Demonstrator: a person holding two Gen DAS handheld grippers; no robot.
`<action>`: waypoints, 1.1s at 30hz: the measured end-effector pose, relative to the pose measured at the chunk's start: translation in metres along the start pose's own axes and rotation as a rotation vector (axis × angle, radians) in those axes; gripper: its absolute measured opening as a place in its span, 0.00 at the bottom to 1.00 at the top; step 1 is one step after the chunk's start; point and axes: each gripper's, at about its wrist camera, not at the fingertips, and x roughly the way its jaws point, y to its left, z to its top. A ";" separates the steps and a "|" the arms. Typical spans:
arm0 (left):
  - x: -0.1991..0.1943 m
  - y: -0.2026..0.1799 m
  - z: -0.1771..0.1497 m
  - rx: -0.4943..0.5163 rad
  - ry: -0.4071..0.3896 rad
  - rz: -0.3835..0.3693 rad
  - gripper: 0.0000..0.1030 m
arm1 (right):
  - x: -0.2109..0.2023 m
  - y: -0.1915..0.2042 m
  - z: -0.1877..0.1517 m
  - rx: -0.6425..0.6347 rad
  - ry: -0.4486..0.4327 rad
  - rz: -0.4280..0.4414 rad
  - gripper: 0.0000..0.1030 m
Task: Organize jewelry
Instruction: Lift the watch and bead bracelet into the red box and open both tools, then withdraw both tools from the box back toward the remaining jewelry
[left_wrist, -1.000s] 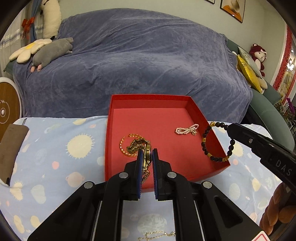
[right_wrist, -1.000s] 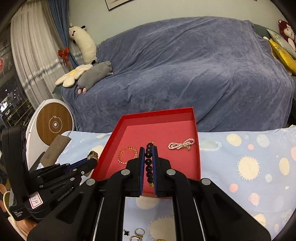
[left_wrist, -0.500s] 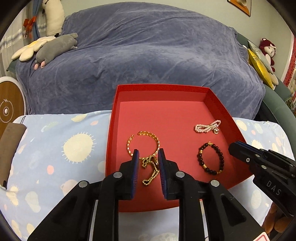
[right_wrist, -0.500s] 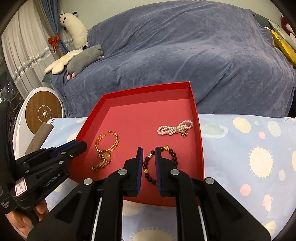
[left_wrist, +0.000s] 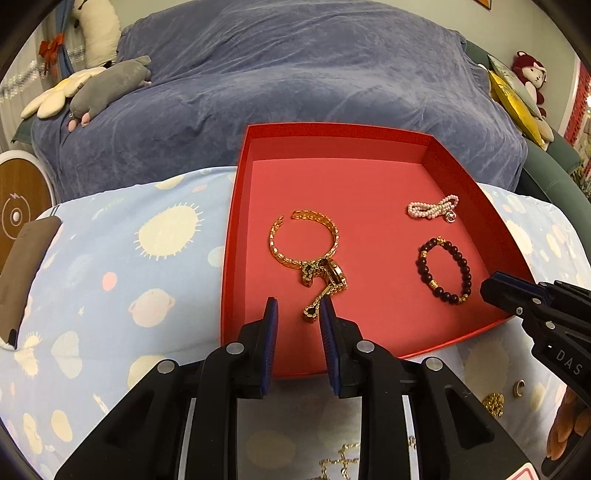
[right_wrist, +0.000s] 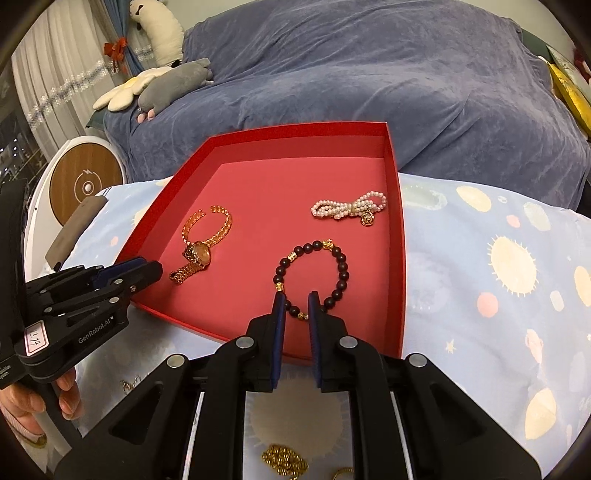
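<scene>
A red tray (left_wrist: 369, 138) (right_wrist: 400, 266) sits on the sun-print cloth. In it lie a gold watch with a gold bangle (left_wrist: 321, 267) (right_wrist: 199, 253), a dark bead bracelet (left_wrist: 445, 271) (right_wrist: 314, 275) and a pearl bracelet (left_wrist: 434, 208) (right_wrist: 349, 208). My left gripper (left_wrist: 297, 308) is open and empty just above the watch strap's near end. My right gripper (right_wrist: 296, 297) is open and empty over the near beads of the dark bracelet. Each gripper shows in the other's view, the right one (left_wrist: 535, 302) and the left one (right_wrist: 122, 277).
Loose gold chains (left_wrist: 341, 461) (right_wrist: 284, 459) and small rings (left_wrist: 519, 387) lie on the cloth near me. A blue-covered sofa (left_wrist: 295, 74) stands behind the table. A brown pouch (left_wrist: 22, 266) lies at the left edge.
Both grippers opened and let go: the watch and the bead bracelet now lie in the tray. Both grippers have drawn back toward the tray's near edge.
</scene>
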 end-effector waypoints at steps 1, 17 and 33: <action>-0.003 0.000 -0.003 0.003 0.001 -0.002 0.23 | -0.003 0.000 -0.004 0.001 0.002 0.001 0.12; -0.044 0.005 -0.034 -0.070 -0.015 -0.008 0.41 | -0.063 -0.001 -0.031 0.052 -0.048 0.006 0.38; -0.087 0.013 -0.085 -0.104 -0.028 -0.005 0.47 | -0.048 0.046 -0.078 -0.003 0.049 0.069 0.39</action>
